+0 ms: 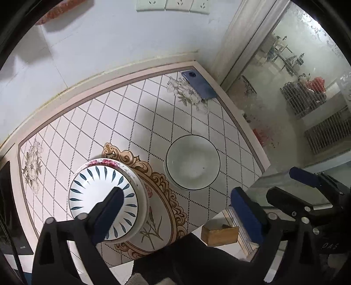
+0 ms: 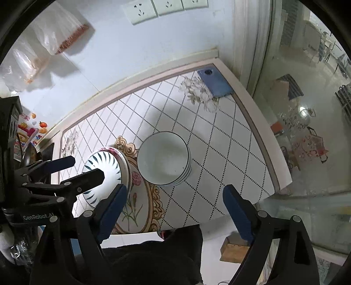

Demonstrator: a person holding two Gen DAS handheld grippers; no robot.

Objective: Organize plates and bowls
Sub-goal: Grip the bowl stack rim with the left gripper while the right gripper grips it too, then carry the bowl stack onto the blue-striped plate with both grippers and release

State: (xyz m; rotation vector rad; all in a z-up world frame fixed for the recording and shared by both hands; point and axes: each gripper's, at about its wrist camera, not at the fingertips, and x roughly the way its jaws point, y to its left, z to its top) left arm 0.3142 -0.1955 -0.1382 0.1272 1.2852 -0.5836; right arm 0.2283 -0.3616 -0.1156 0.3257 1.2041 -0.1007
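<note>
A stack of plates (image 1: 105, 197) stands on the tiled table; its top plate is white with blue leaf marks, and a pink-flowered plate lies under it. It also shows in the right wrist view (image 2: 107, 166). A stack of white bowls with dark rims (image 1: 193, 162) stands to its right, also in the right wrist view (image 2: 164, 157). My left gripper (image 1: 177, 210) is open above the table's near edge, its left finger over the plates. My right gripper (image 2: 175, 203) is open and empty, above the near edge below the bowls.
A blue phone (image 1: 198, 84) lies at the table's far right corner. The wall with sockets (image 2: 166, 7) is behind. A glass door (image 2: 307, 109) is on the right. A small wooden box (image 1: 219, 234) sits on the floor below the table edge.
</note>
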